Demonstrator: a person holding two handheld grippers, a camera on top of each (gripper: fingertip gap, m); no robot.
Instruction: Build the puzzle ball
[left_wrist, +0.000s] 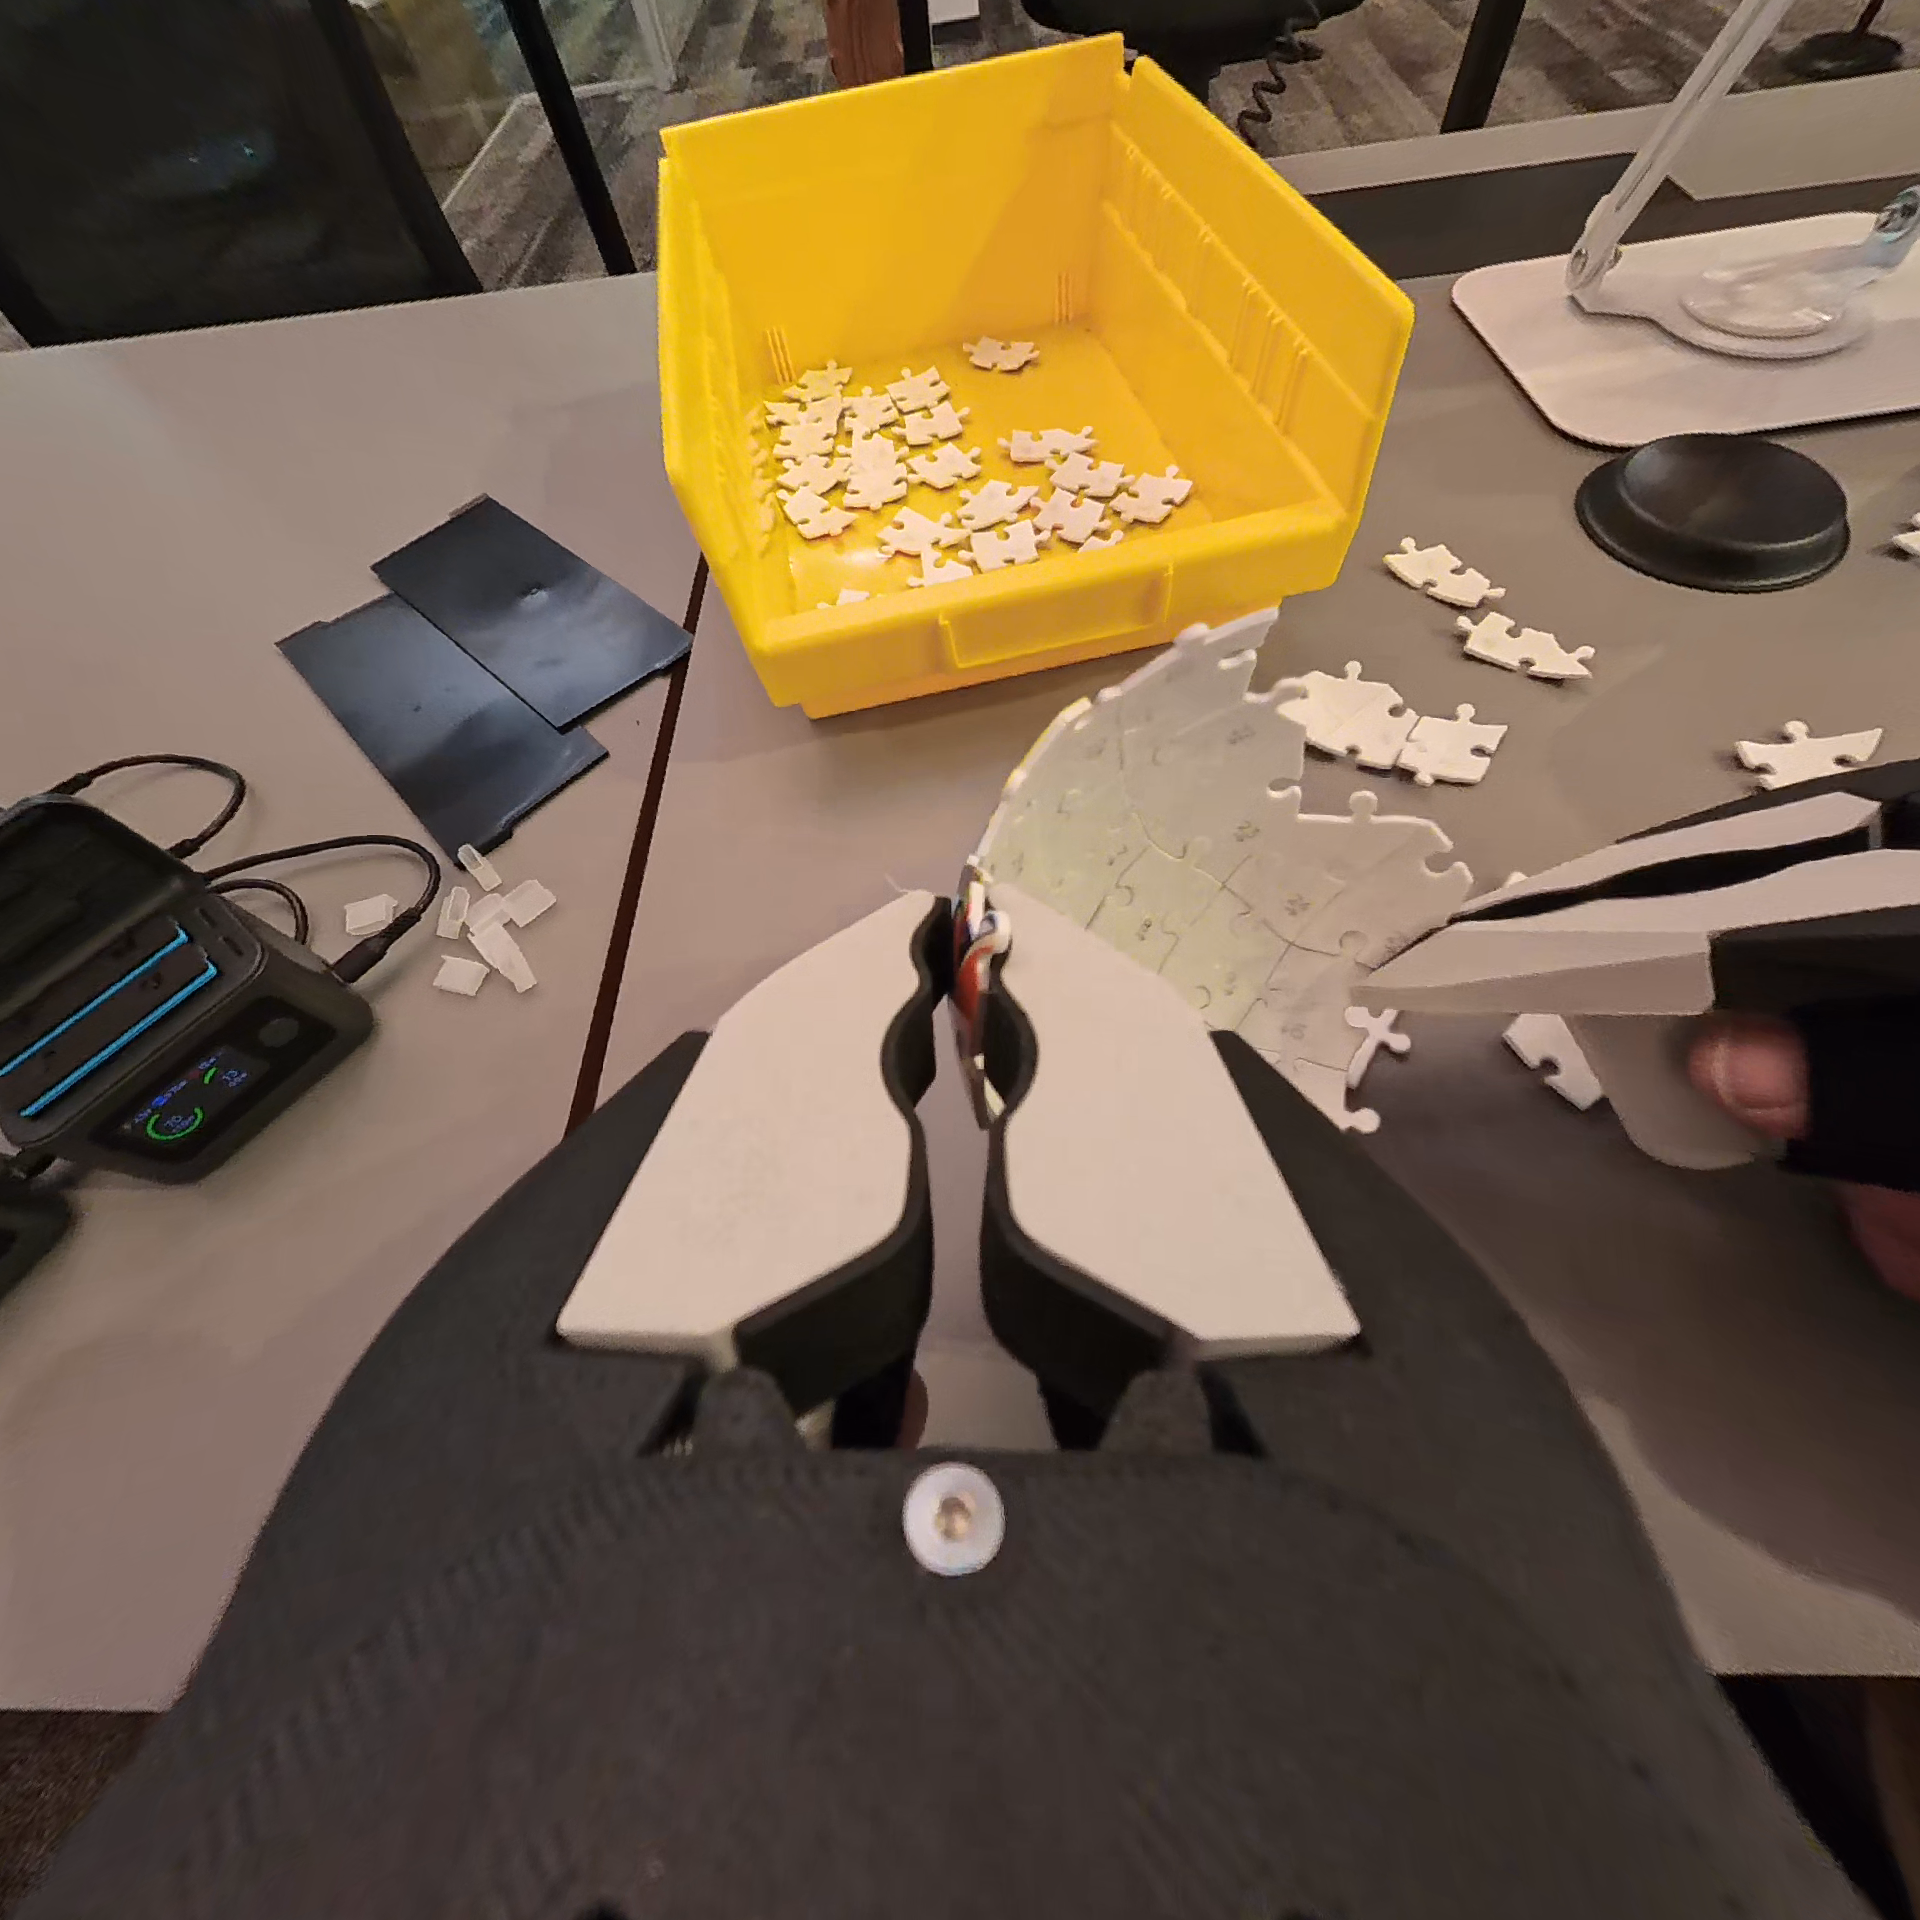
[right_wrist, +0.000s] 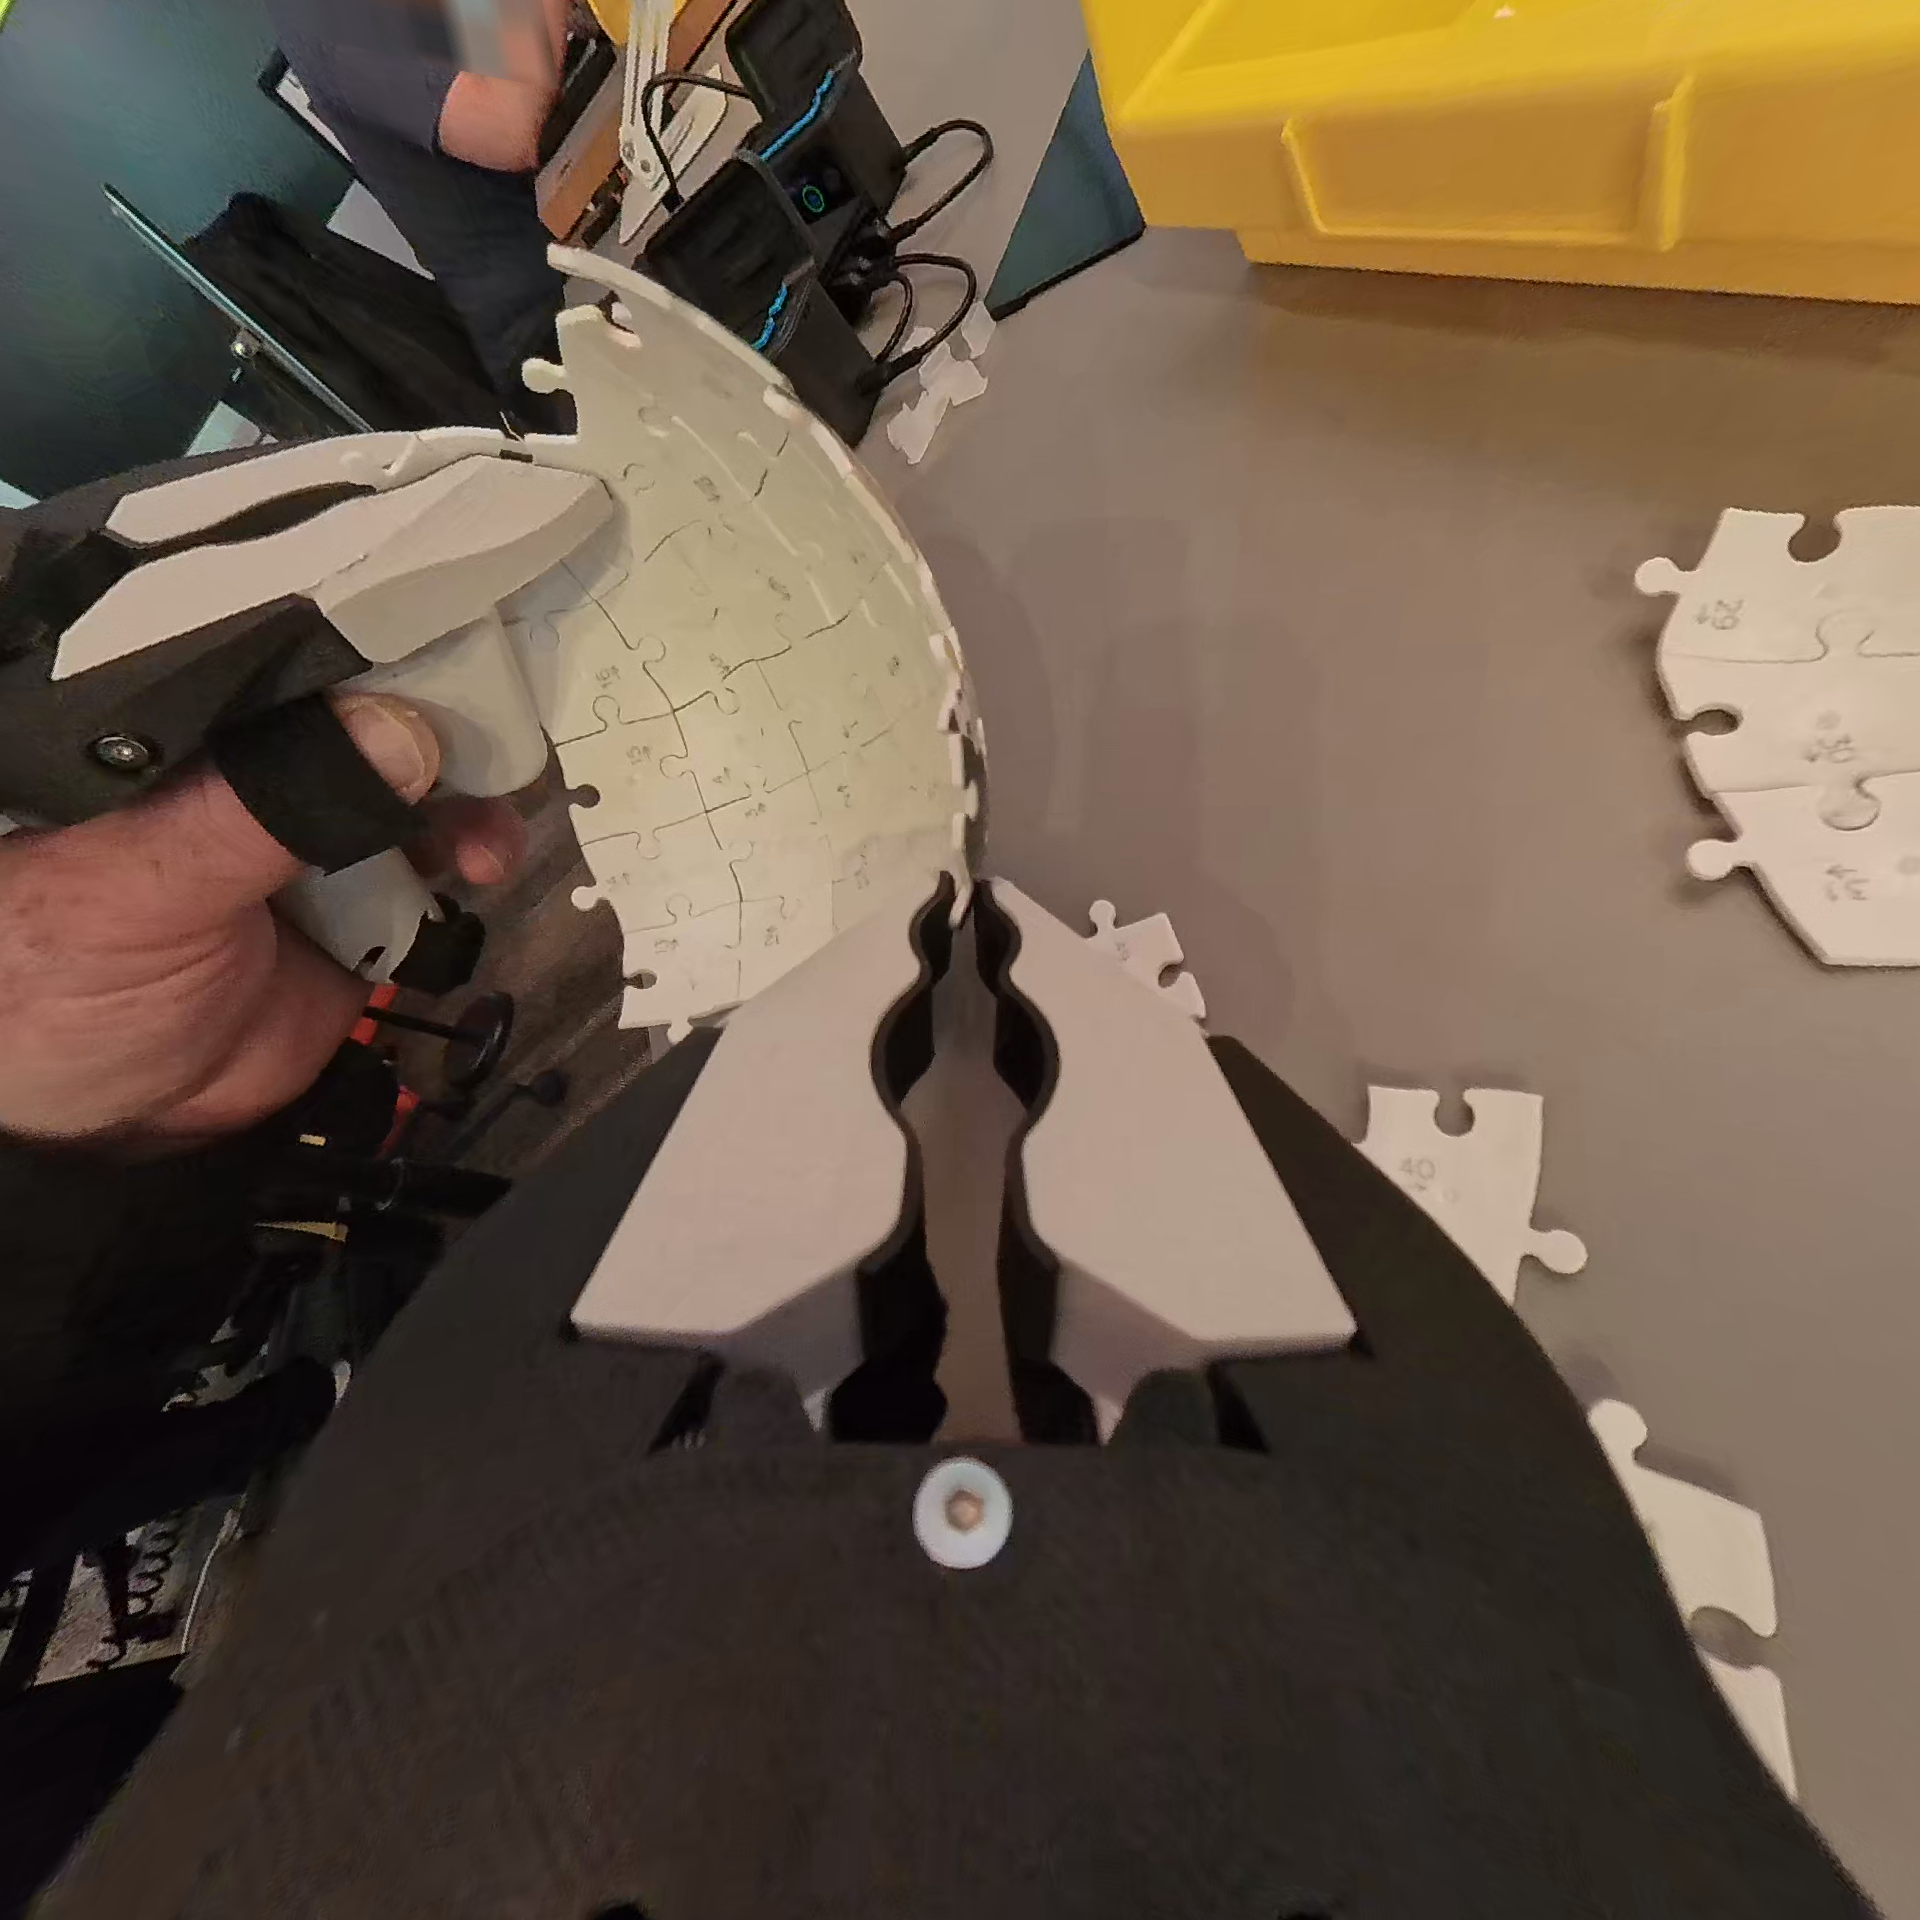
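A curved white shell of joined puzzle pieces, the partial puzzle ball (left_wrist: 1174, 831), is held up above the grey table with its numbered inner side showing. My left gripper (left_wrist: 971, 925) is shut on the shell's left edge. My right gripper (right_wrist: 966, 894) is shut on the shell's (right_wrist: 748, 707) lower rim. Each gripper shows in the other's view: the right one (left_wrist: 1371, 982) comes in from the right, and the left one (right_wrist: 597, 483) comes in from the left with a hand behind it. A yellow bin (left_wrist: 1039, 634) behind the shell holds several loose white pieces.
A joined strip of pieces (left_wrist: 1392, 727) and single loose pieces (left_wrist: 1522, 644) lie on the table right of the shell, also in the right wrist view (right_wrist: 1808, 748). Two black sheets (left_wrist: 488, 644), a charger box with cables (left_wrist: 135, 997) and small white clips (left_wrist: 488, 925) lie left. A black round base (left_wrist: 1709, 509) stands at back right. The tips of one gripper are about 11 centimetres away from the tips of the other. The right tips stand about 25 centimetres off the black round base (left_wrist: 1709, 509).
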